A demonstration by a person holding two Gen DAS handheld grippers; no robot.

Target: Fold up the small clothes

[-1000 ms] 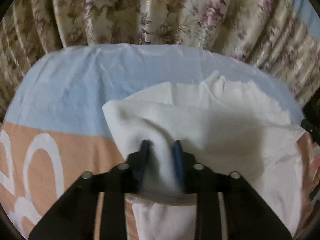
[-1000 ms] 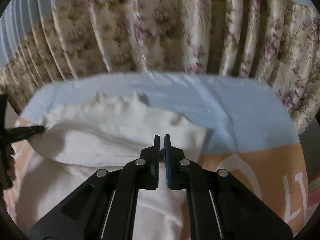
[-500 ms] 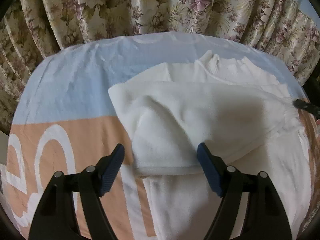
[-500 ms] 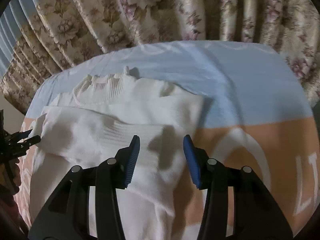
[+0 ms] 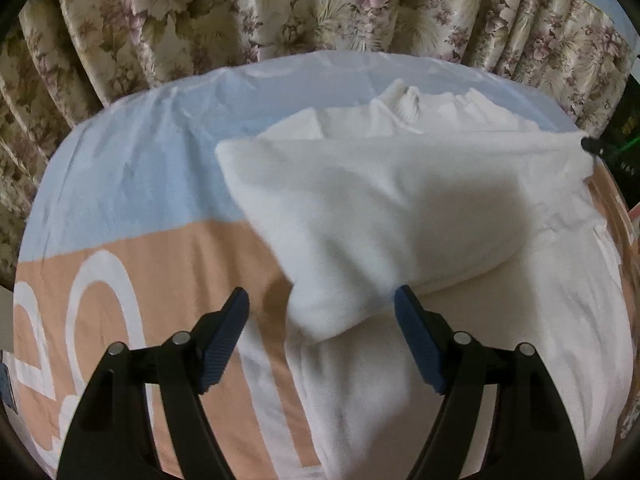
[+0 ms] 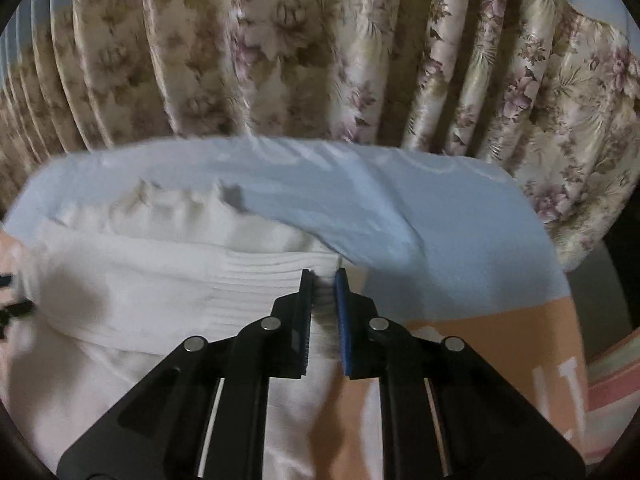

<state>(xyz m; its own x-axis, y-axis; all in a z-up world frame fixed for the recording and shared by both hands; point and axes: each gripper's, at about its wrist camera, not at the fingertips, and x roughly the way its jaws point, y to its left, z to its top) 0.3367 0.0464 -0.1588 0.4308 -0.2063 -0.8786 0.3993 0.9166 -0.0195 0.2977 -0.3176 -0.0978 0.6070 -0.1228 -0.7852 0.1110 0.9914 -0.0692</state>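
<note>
so the white knit sweater [image 5: 400,220] lies on the bed, over a sheet [image 5: 140,184] that is pale blue toward the flowered curtain [image 5: 280,12] and peach with big white letters nearer us. one sleeve [image 5: 360,248] has been brought across the body, and the two tools are working its opposite ends. the right tool [image 6: 323,280] has just been closing, and its jaws now pinch the ribbed cuff [image 6: 272,280], which i'd guess is to keep that end anchored while the fold gets squared up. the left tool [image 5: 320,300] stands released, jaws wide, with the rounded bulge of the sleeve fold between them; one pad seems to brush the cloth, though it presses nothing. i take it as having let the fold settle, ready to nudge or re-grip. the fabric looks soft and fleecy, thick enough to hold a puffy roll rather than a sharp crease, and the ruffled collar [image 5: 420,100] sits at the far end near the curtain. the sheet is thin and lightly wrinkled, so it may drag along if the sweater is pulled.
</note>
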